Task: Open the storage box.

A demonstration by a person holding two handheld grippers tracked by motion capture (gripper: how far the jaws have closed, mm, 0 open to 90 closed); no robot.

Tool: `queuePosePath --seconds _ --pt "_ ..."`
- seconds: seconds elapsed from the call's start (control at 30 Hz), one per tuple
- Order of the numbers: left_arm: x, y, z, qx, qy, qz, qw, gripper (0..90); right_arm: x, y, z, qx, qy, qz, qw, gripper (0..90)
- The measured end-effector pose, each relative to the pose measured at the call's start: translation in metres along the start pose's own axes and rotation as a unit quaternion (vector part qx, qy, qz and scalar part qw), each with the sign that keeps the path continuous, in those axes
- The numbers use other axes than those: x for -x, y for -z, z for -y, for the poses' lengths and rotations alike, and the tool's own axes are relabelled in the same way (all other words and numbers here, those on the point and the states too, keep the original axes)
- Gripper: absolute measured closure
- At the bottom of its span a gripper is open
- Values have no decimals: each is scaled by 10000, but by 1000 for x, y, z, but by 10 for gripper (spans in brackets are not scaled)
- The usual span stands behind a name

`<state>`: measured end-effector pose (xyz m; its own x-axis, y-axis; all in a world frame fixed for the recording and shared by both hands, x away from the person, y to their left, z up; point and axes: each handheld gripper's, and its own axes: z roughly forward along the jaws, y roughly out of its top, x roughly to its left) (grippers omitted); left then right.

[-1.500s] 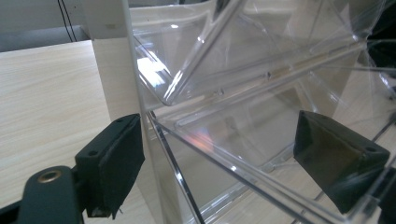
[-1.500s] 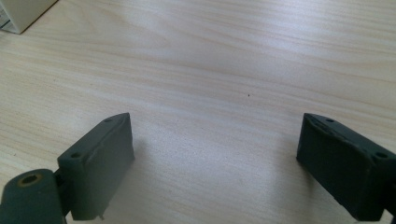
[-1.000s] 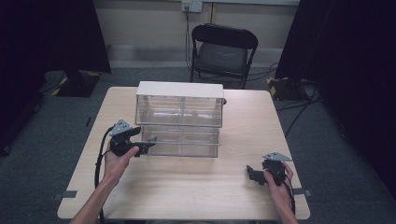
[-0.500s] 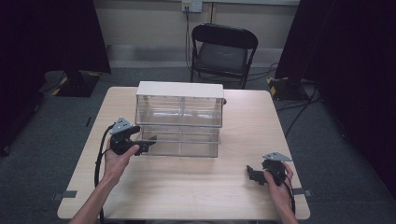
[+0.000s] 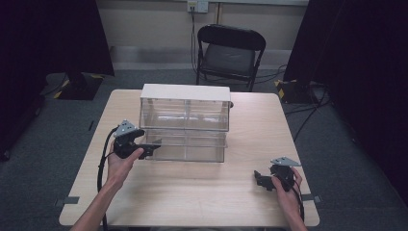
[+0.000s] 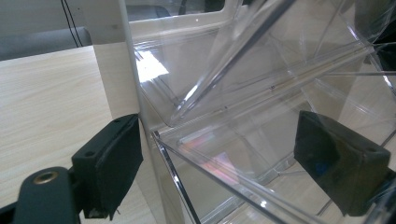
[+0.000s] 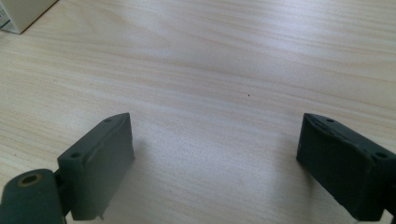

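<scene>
There is one wooden table (image 5: 192, 192). On it stands one clear plastic drawer unit (image 5: 185, 113) with one white top. Its front shows two tiers, each split down the middle, which makes four drawers; the lower tier (image 5: 190, 147) sits pulled forward. How many drawers lie behind cannot be told.

Two grippers are in play, one per hand: the left gripper (image 5: 155, 146) and the right gripper (image 5: 257, 179). Each has two black jaws, four in all, and each carries one grey three-cornered plate.

Two hands and two forearms come in from below. One black folding chair (image 5: 230, 55) stands past the table. One wall socket (image 5: 197, 6) sits on the far wall.
</scene>
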<state>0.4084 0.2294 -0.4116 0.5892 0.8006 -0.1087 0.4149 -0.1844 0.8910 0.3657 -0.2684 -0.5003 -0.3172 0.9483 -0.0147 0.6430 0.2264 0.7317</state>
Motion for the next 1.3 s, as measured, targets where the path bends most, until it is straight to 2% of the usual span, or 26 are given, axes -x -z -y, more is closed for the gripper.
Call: queuePosePath --seconds 0.17,0.3,1.3 --pt "-1 0 0 -16 -34 -10 10000 151 0 0 0 0 0 -1 10000 101" --pt "-3 -1 0 -2 30 12 10000 152 0 0 0 0 0 0 10000 101" --pt "0 2 -1 9 -52 61 10000 139 0 0 0 0 0 -1 10000 101"
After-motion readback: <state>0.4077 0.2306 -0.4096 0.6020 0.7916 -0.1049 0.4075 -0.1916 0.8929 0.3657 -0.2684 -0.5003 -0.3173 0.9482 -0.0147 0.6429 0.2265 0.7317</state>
